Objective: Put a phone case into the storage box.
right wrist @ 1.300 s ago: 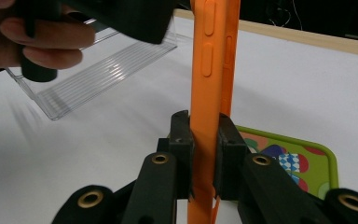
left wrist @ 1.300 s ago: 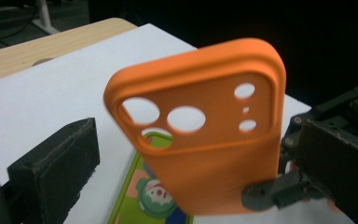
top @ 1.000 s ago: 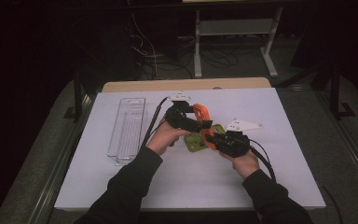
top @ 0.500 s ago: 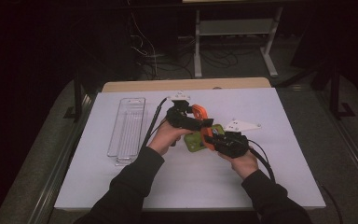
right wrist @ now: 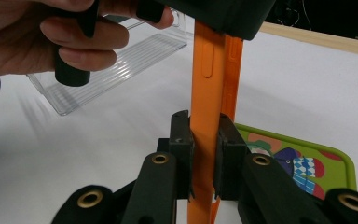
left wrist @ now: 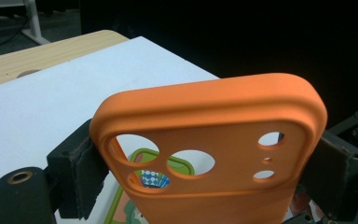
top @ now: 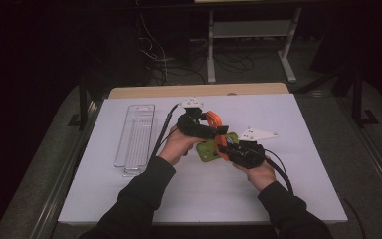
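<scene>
An orange phone case is held on edge between both grippers, above the middle of the white mat. My left gripper spans the case's width near the camera holes. Its jaws have just been closing, and both pads now touch the case's side edges. My right gripper is shut across the thin side wall of the case, lower down. Under the hands, flat on the mat, lies a green phone case with a colourful print.
A clear ribbed plastic tray lies at the left of the white mat; in the right gripper view the tray sits behind the person's left hand. A wooden strip borders the far edge. Cables trail from both grippers.
</scene>
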`<act>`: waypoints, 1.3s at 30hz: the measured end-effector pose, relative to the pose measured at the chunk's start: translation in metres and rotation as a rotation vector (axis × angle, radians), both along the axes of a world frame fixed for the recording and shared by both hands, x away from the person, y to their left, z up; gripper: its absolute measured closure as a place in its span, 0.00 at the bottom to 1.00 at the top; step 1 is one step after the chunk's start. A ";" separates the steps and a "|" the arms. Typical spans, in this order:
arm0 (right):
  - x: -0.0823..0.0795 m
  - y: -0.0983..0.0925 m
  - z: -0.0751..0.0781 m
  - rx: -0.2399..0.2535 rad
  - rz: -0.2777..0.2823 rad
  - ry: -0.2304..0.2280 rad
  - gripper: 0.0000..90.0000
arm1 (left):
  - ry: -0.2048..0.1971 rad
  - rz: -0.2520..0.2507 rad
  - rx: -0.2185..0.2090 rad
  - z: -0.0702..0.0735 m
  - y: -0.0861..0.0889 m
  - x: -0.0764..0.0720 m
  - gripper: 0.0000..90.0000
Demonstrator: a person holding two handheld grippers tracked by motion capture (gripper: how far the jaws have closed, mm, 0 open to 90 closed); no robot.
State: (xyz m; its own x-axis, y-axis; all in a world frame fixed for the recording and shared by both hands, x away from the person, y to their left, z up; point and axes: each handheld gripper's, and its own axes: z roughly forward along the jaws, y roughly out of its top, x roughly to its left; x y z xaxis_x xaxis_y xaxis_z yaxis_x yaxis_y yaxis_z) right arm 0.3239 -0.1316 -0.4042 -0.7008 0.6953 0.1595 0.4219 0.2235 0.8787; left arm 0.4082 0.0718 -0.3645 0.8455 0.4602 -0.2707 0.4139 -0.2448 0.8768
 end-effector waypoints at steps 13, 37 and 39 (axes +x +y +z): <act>0.000 -0.009 0.001 -0.064 0.017 0.032 0.53 | -0.034 0.008 0.096 0.011 0.006 0.003 0.16; -0.029 -0.070 -0.028 -0.199 -0.008 0.109 0.00 | -0.112 0.113 0.219 0.079 0.055 0.026 0.16; -0.032 -0.073 -0.030 -0.192 -0.007 0.108 0.00 | -0.120 0.132 0.233 0.085 0.064 0.029 0.16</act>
